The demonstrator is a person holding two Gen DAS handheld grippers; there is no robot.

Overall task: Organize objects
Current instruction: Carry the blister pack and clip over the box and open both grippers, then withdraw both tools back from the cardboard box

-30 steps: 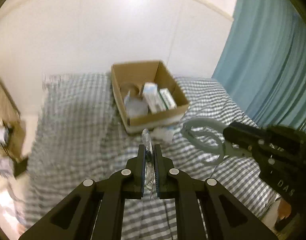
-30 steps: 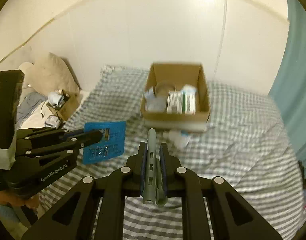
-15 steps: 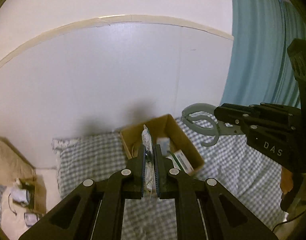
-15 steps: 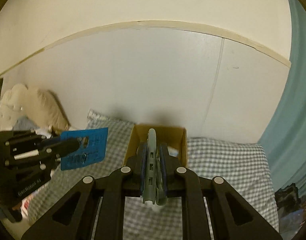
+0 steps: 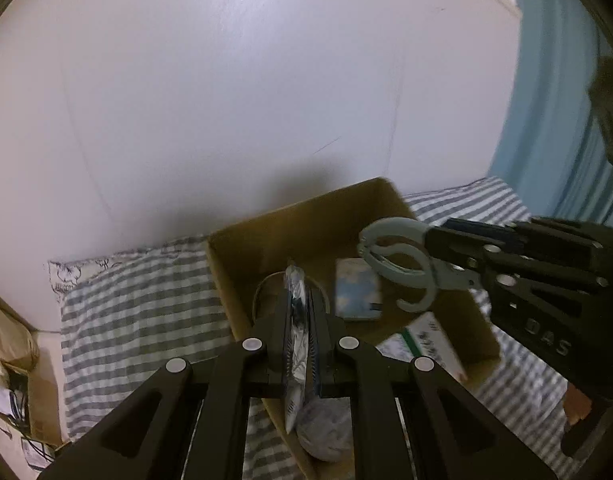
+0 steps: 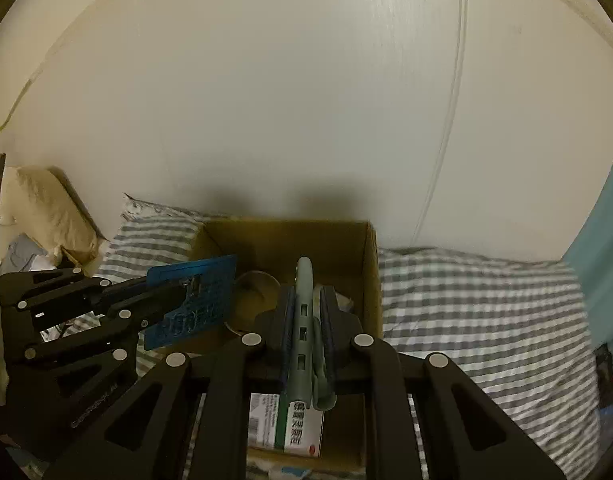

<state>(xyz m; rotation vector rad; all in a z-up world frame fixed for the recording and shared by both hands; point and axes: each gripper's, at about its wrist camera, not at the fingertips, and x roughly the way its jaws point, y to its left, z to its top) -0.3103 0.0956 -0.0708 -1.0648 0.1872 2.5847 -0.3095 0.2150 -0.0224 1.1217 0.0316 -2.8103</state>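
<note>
The cardboard box [image 5: 242, 272] sits on the bed [image 6: 478, 312] against the wall; above its left half the left gripper [image 5: 300, 312] is clamped on a flat blue packet [image 6: 192, 300], and above its right half the right gripper [image 6: 308, 304] is clenched on a grey-green clip [image 5: 402, 264]. Inside the box lie a green-and-white carton [image 6: 290, 424], a pale blue pack [image 5: 356, 296] and a tape roll [image 6: 254, 292].

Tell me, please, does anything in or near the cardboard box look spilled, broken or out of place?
Nothing stands out. The cardboard box sits upright on the checked bedsheet, with the green-striped carton inside. Both grippers hold their items above it, nothing spilled.
</note>
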